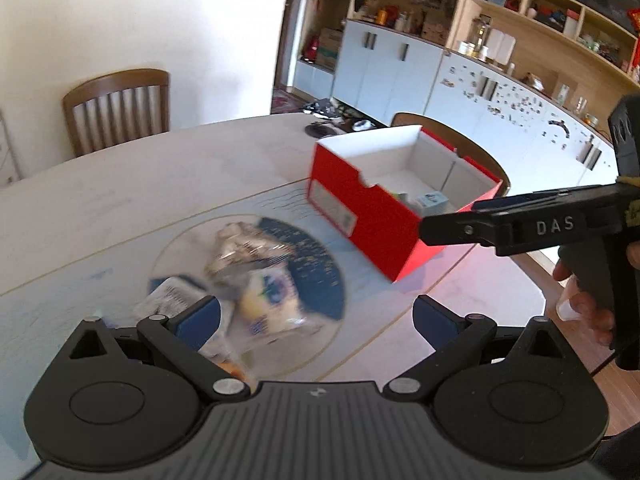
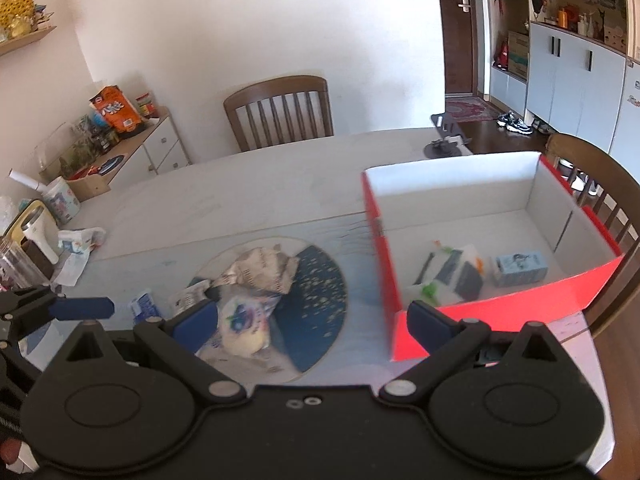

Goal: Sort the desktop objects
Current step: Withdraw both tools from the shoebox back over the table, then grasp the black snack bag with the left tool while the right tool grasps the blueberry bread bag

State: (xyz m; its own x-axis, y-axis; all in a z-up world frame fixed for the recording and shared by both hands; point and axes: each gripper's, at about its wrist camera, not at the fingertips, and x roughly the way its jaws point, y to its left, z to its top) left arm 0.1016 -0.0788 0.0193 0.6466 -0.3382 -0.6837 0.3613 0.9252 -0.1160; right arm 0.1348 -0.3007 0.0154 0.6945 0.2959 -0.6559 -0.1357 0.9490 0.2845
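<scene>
Both the left gripper (image 1: 316, 312) and the right gripper (image 2: 310, 316) hang spread wide, holding nothing, above the table (image 2: 248, 188). One red shoebox (image 2: 500, 304) holds two packets, one white-and-green (image 2: 452, 276), one pale blue carton (image 2: 520, 267). About four blurred wrappers (image 2: 256, 272) lie heaped left of it on the round-patterned mat (image 2: 320, 280).

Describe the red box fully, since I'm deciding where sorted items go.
The red box is open-topped cardboard, red outside, white inside, with a printed label on one end and a notch in that end's rim. It stands upright on the table, right of the round mat. Inside lie a pale blue carton and blurred packets. No tongs touch it.
</scene>
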